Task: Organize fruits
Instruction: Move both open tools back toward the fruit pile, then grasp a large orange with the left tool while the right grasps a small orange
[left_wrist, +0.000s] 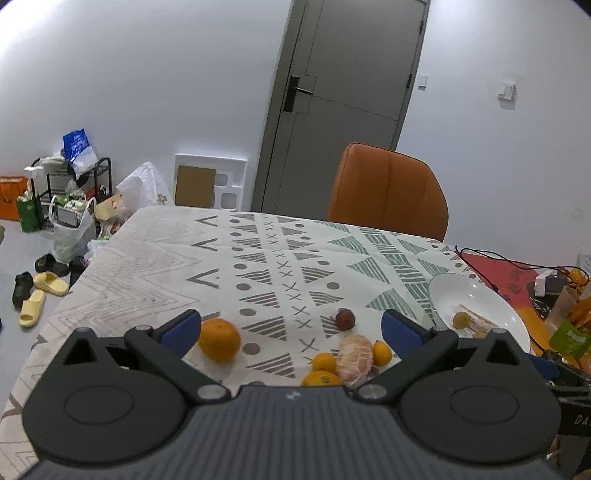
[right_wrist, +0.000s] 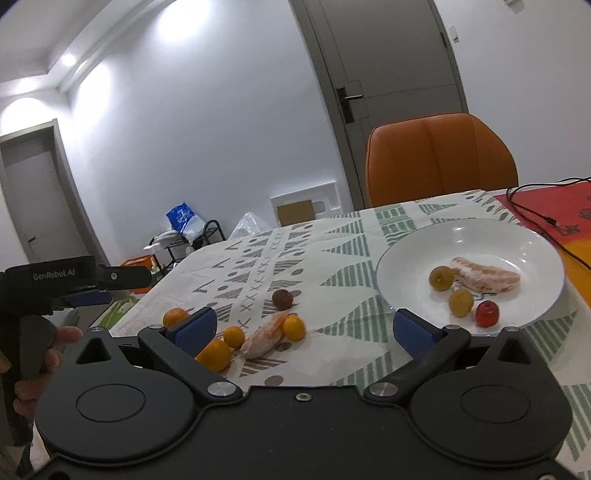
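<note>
Loose fruit lies on the patterned tablecloth: a large orange (left_wrist: 219, 339), a dark red plum (left_wrist: 345, 319), a peeled citrus piece (left_wrist: 355, 355) and small kumquats (left_wrist: 382, 352). My left gripper (left_wrist: 291, 328) hovers open above them, empty. A white plate (right_wrist: 524, 243) holds a peeled segment (right_wrist: 484, 279), two yellow-green plums (right_wrist: 442, 278) and a red one (right_wrist: 487, 313). My right gripper (right_wrist: 304, 325) is open and empty, between the plate and the loose fruit. The peeled piece (right_wrist: 266, 336), kumquats (right_wrist: 294, 327) and plum (right_wrist: 282, 298) show there too.
An orange chair (left_wrist: 388, 192) stands at the table's far side. A black cable (right_wrist: 532, 212) and red mat (right_wrist: 546, 206) lie right of the plate, with small items (left_wrist: 546, 284) beyond. A hand (right_wrist: 40, 354) holds the left gripper's handle. Bags, a rack and slippers (left_wrist: 37, 291) clutter the floor at left.
</note>
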